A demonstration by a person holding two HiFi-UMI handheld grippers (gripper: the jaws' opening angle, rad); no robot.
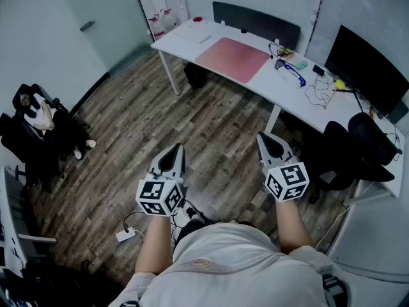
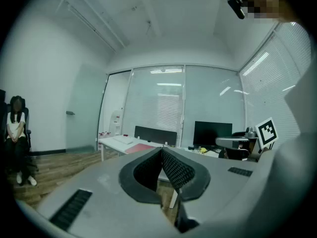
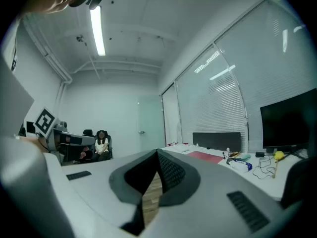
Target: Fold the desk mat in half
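Pink desk mat (image 1: 233, 59) on white desk (image 1: 271, 89)

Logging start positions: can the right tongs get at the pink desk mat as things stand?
Probably not yet: right tongs hang over floor, well short of the mat; nothing blocks the path.

Desk mat (image 1: 233, 58) pink; desk (image 1: 281, 88) white; floor (image 1: 153, 126) grey-brown wood grain; monitor (image 1: 364, 69) black; partition (image 1: 255, 21) dark grey.

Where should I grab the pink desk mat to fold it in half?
Probably the two corners of one short end of the pink desk mat, approached from the open front side of the desk. The mat lies flat, so only its thin edges offer a pinch.
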